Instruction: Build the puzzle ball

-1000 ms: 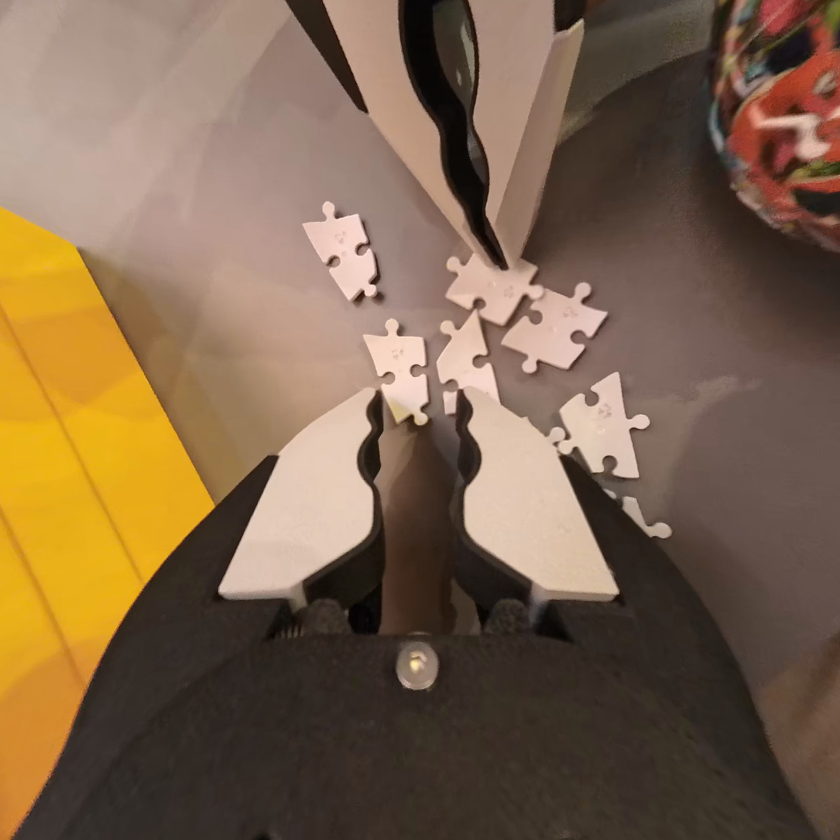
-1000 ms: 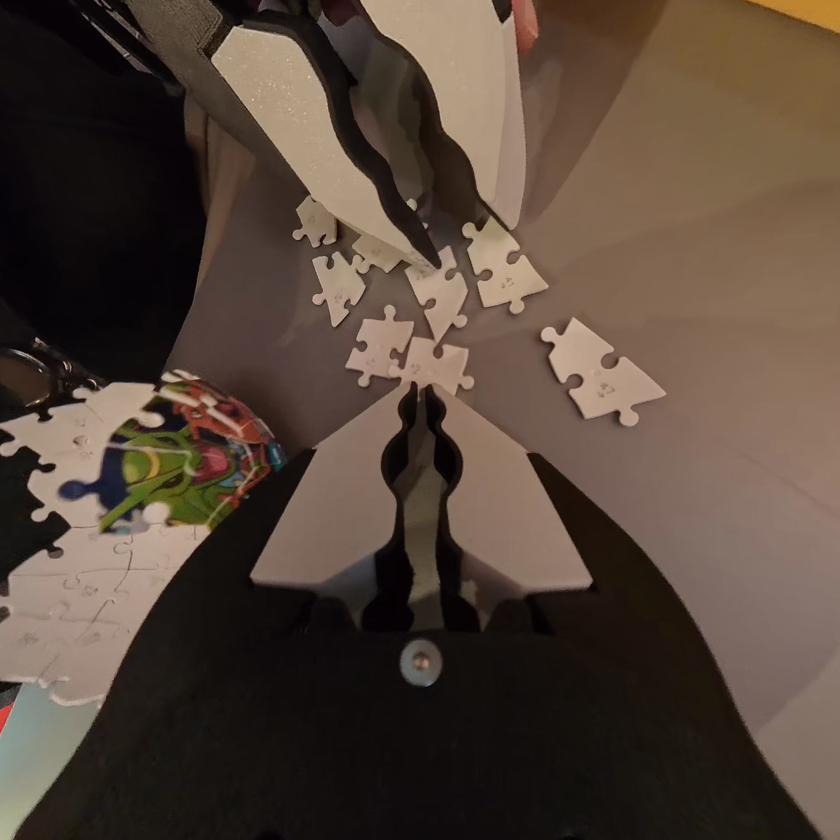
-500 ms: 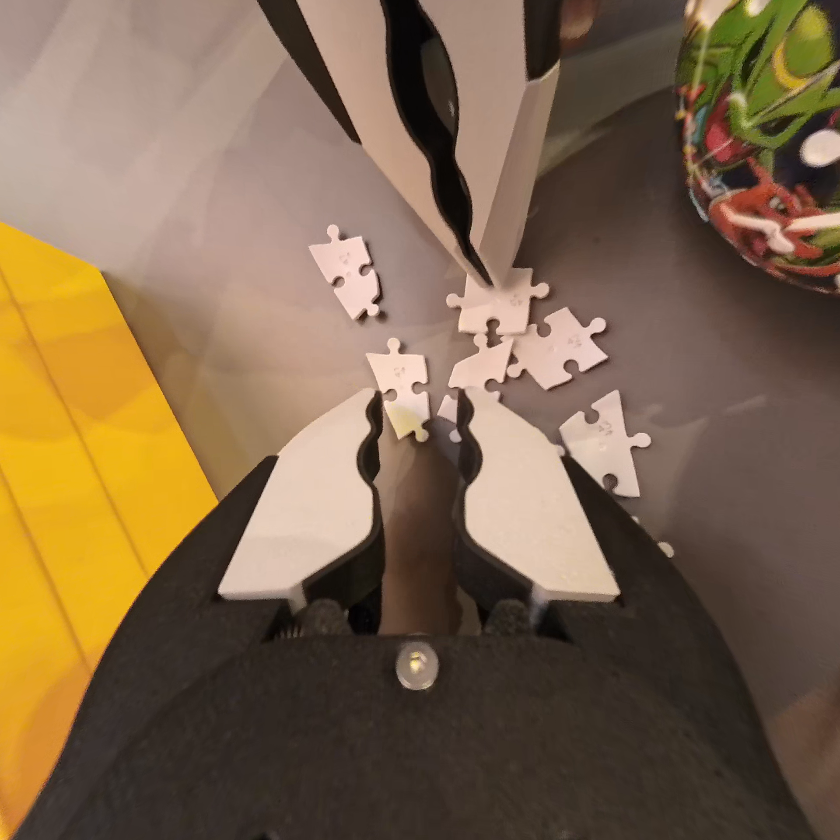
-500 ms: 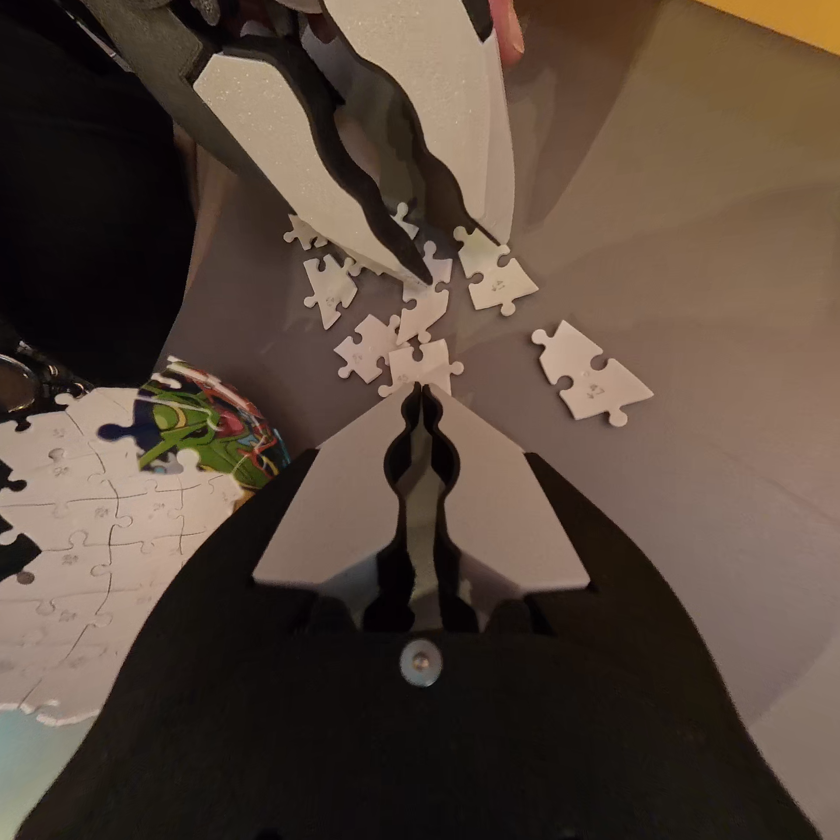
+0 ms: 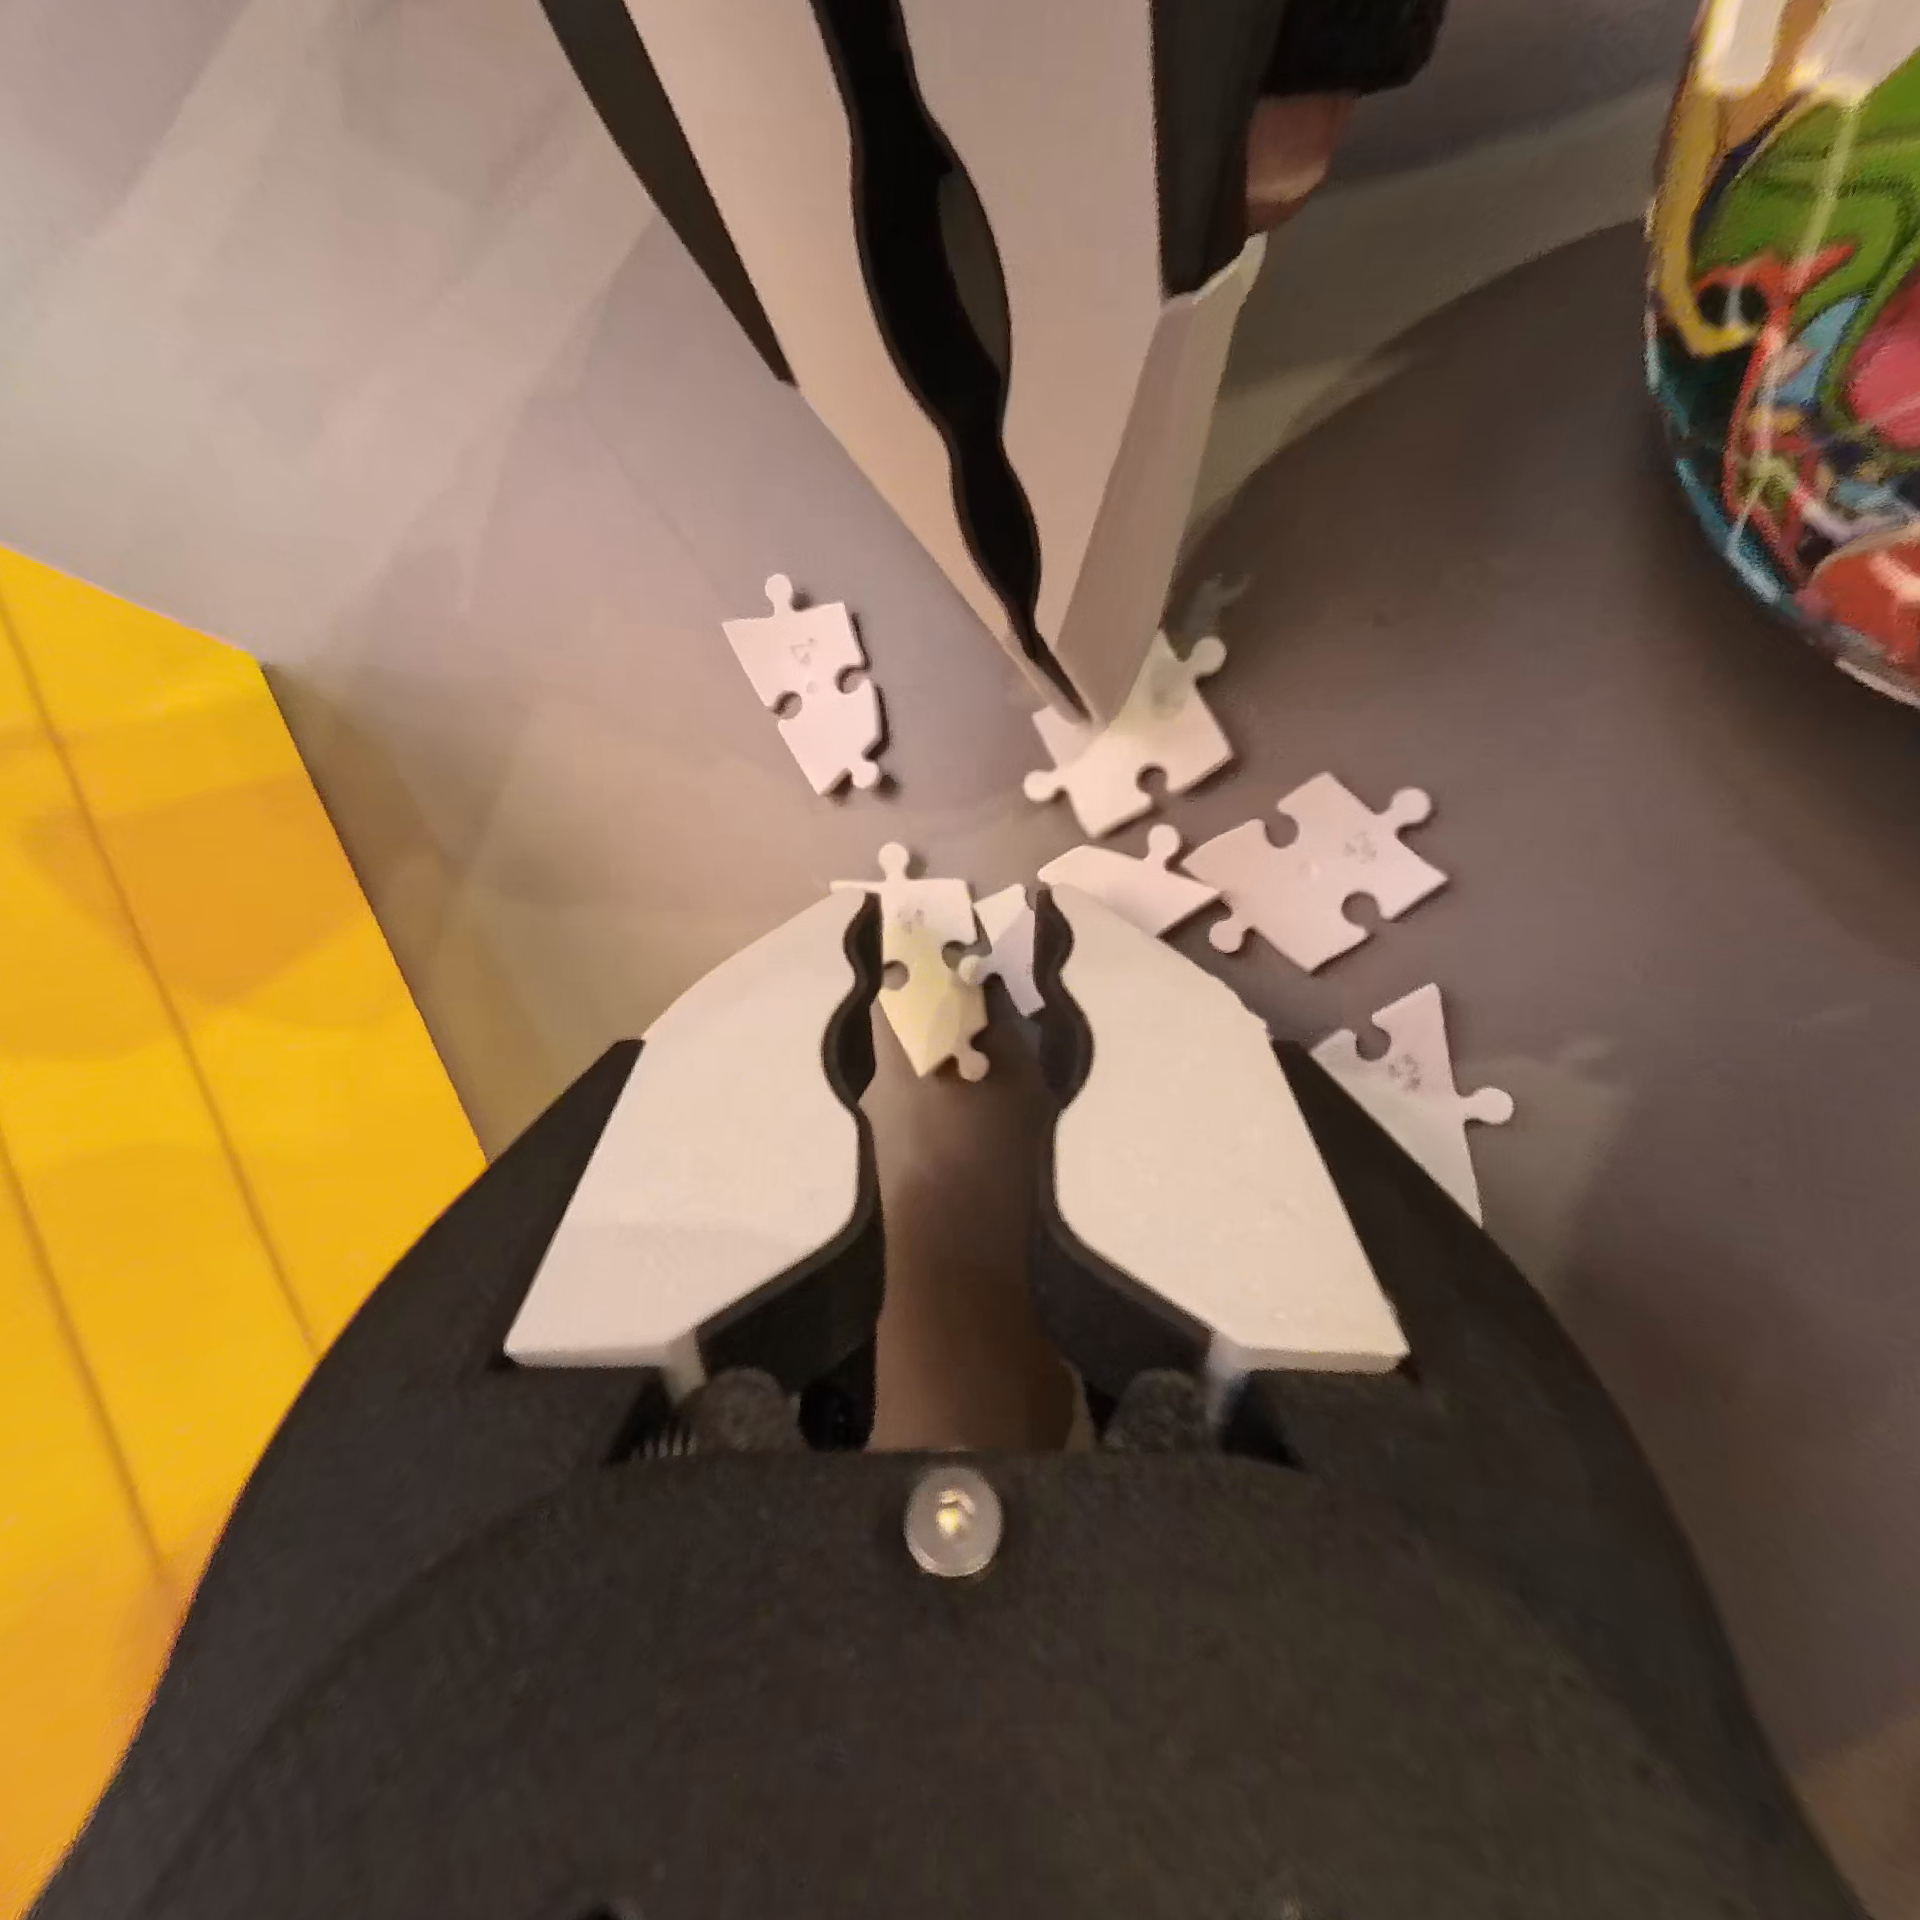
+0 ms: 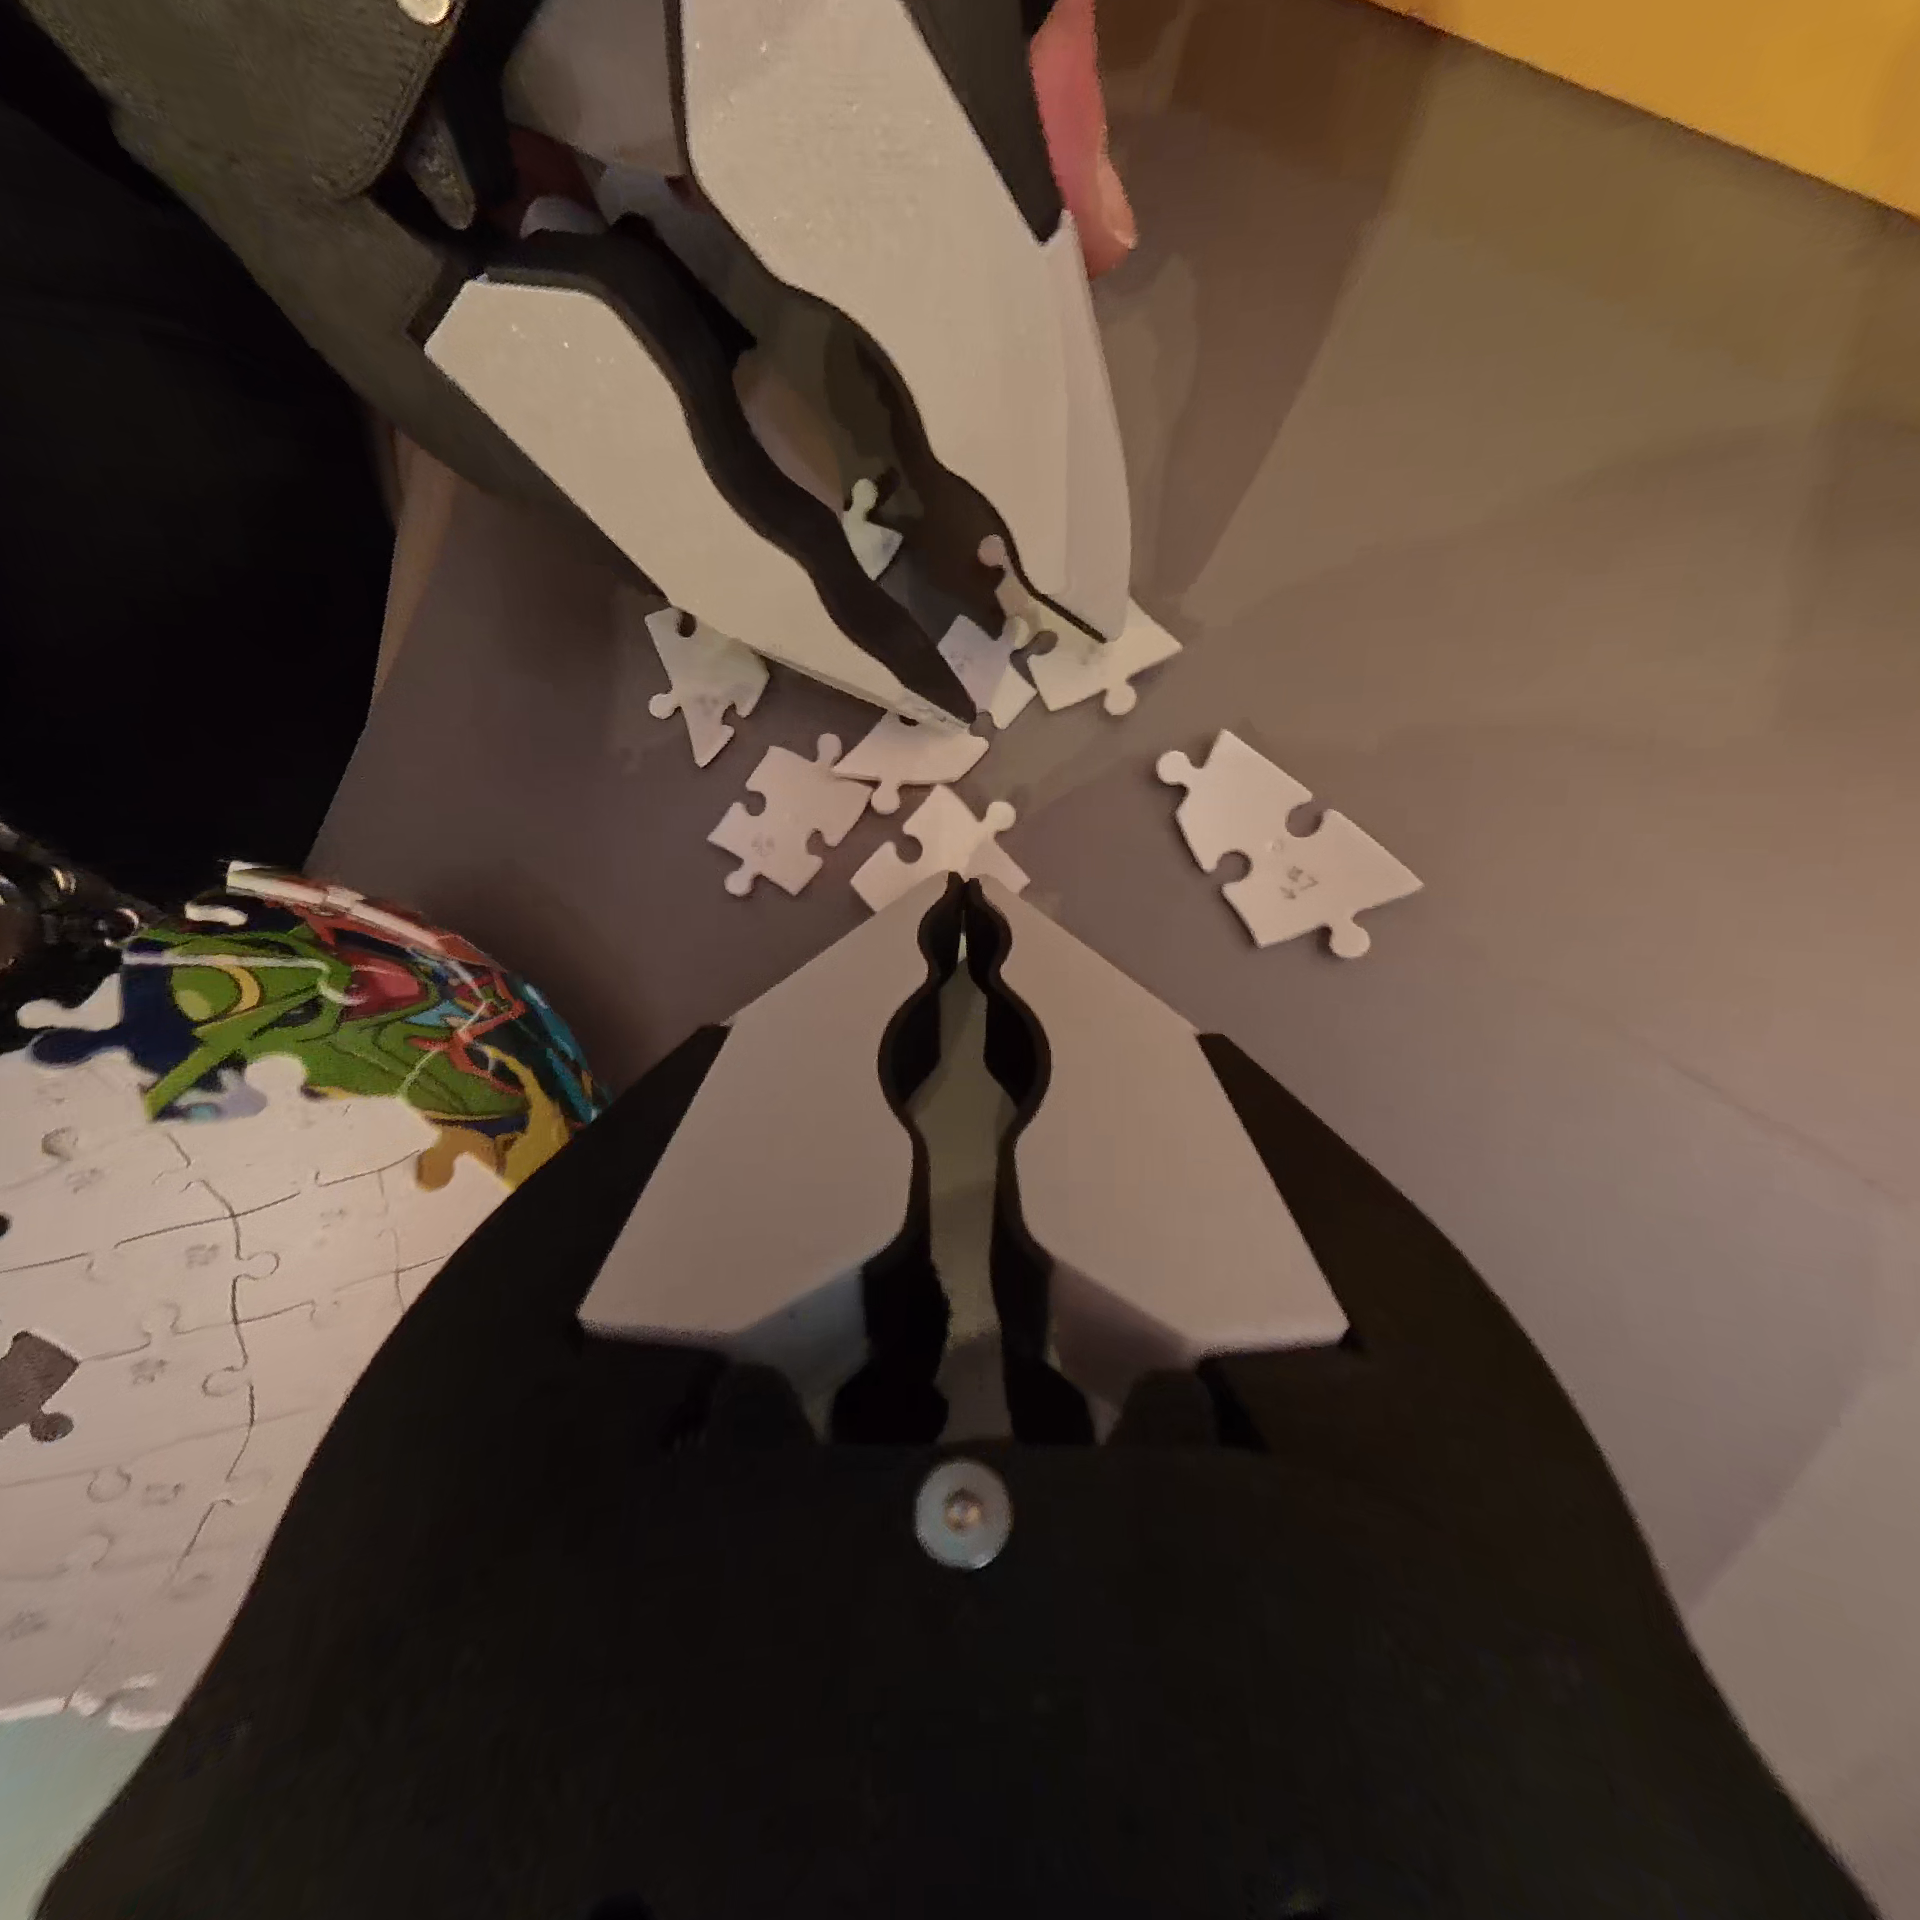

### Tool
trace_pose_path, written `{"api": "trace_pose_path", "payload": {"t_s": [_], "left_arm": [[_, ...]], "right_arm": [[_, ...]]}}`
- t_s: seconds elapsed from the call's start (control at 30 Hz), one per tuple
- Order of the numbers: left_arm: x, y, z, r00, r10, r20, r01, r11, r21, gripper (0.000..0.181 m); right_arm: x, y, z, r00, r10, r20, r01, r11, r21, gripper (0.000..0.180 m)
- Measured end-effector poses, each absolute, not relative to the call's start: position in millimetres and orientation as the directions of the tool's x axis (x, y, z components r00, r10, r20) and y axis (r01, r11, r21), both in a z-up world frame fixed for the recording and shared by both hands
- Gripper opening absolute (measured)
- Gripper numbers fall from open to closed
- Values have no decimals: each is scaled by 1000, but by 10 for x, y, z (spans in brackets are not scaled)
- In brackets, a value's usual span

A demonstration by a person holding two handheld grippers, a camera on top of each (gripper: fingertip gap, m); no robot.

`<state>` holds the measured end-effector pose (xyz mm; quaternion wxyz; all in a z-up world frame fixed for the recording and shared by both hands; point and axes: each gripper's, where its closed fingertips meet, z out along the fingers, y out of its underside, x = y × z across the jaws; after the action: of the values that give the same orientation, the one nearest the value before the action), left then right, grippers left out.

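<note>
the left tool (image 5: 951, 914) is seen with its jaws parted, the tips lowered over a loose white puzzle piece (image 5: 928, 971) that lies between them without being clamped. the right tool (image 6: 961, 883) is seen with its tips pressed together on the edge of another white piece (image 6: 940, 836); whether that piece is truly gripped or only pressed against the surface (image 6: 1558, 675) cannot be told. in the left wrist view the right tool (image 5: 1060, 691) is shown coming down from above onto that same piece (image 5: 1138, 753). around both tools more white pieces are scattered face down on the grey surface, one (image 5: 816, 701) set apart to the left and one (image 5: 1314, 873) just beside the pinched piece. the partly built puzzle ball (image 6: 260, 1143) is found to the lower left in the right wrist view, its printed outside and white inside both visible. a yellow panel (image 5: 156, 1039) is seen at the left edge of the surface.
</note>
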<state>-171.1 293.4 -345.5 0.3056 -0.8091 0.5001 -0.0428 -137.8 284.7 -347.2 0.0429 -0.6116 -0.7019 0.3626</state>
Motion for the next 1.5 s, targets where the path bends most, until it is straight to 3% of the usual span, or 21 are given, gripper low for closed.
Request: {"api": "trace_pose_path", "payload": {"t_s": [0.03,0.43,0.83,1.5], "left_arm": [[-1704,2948,-3456,505,-830,-238,-779,-319,-540,27],[-1663,3092,-3454,606,-751,-264,-729,-390,-562,23],[-1676,2978,-3456,558,-795,-236,-746,-356,-563,30],[-1535,3234,-3469,604,-772,-199,-699,-394,-597,26]], "right_arm": [[-1372,2869,-3472,-237,893,-383,827,-21,-562,0],[-1322,2883,-3472,-191,907,-375,826,-58,-561,0],[-1301,2861,-3472,-211,900,-381,820,-49,-570,0],[-1225,2760,-3476,-382,844,-376,829,132,-544,0]]}}
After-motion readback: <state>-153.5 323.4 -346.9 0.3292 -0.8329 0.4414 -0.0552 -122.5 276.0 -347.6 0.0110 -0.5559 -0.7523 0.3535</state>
